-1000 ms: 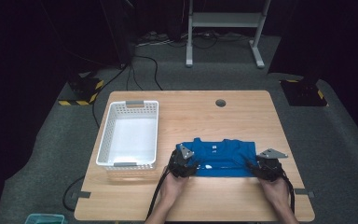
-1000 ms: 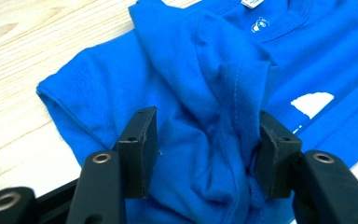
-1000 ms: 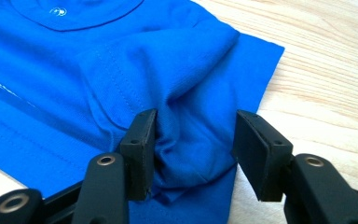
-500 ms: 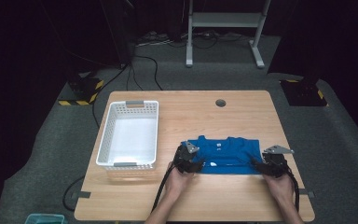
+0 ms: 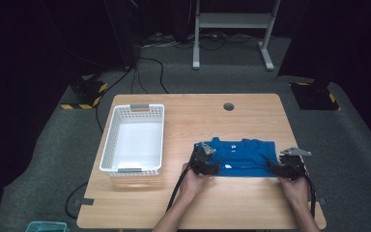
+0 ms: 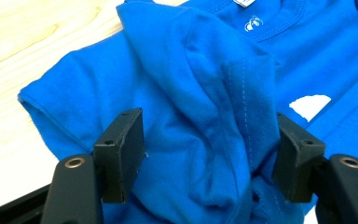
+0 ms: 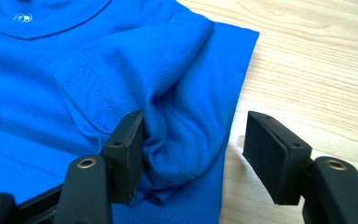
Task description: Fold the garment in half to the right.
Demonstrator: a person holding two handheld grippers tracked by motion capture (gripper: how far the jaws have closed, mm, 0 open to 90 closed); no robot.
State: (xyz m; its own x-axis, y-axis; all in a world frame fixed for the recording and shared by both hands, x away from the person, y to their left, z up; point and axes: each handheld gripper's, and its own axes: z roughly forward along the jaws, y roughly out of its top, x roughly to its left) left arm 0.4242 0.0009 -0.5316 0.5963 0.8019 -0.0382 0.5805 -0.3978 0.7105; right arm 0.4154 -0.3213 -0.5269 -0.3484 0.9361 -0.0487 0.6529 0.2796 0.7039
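A white perforated plastic basket (image 5: 133, 137) is sitting at the wooden table's (image 5: 251, 203) left. The left gripper (image 6: 209, 154) is standing wide around bunched fabric of the folded blue cotton T-shirt (image 5: 244, 157) lying right of centre. The right gripper (image 7: 193, 154) is gaping wide at its right edge.

— What sort of place?
— Probably a lab or studio: dark walls, grey carpet (image 5: 53, 145), cables (image 5: 149, 67) on the floor, hazard-striped feet (image 5: 84, 99), one lit desk (image 5: 251, 116).

Dark room, grey carpeted floor (image 5: 53, 145), wooden table (image 5: 198, 203), perhaps a white stand (image 5: 232, 21) behind.
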